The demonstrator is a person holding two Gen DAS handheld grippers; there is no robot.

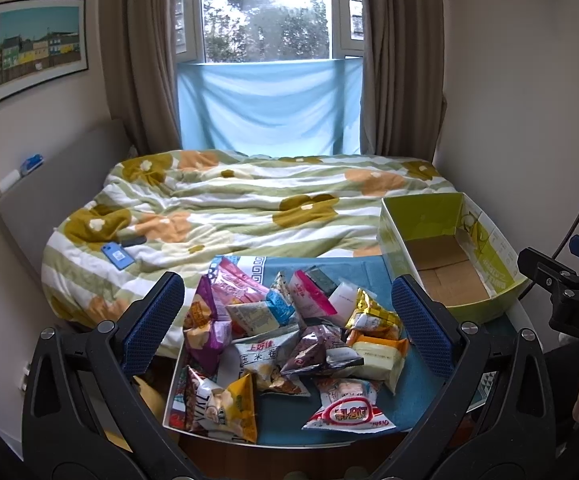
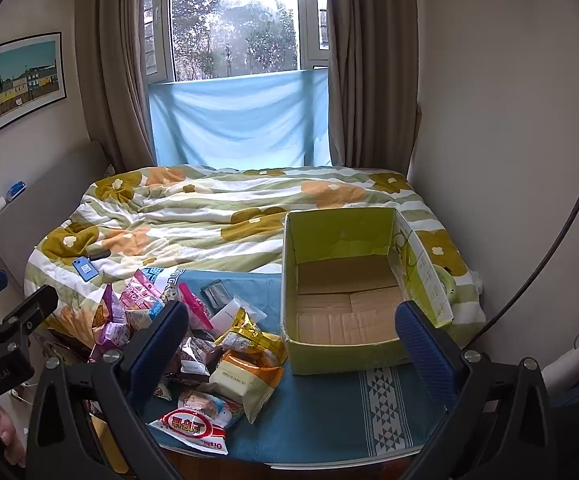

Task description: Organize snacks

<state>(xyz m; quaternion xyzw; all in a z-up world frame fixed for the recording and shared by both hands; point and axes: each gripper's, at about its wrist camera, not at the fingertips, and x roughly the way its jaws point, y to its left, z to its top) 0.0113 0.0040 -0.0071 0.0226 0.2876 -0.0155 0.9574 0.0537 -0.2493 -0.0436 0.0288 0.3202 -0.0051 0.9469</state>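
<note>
Hovering | both hand-held grippers [image 1: 287, 322] [image 2: 291, 346] spread | snacks [image 1: 289, 344] beside box [image 2: 369, 344]

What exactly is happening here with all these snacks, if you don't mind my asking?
A person holds two grippers over a blue-covered table beside a bed. The left gripper hovers open over a pile of colourful snack packets; the right gripper hangs open near the empty green cardboard box. Nothing is packed yet.
</note>
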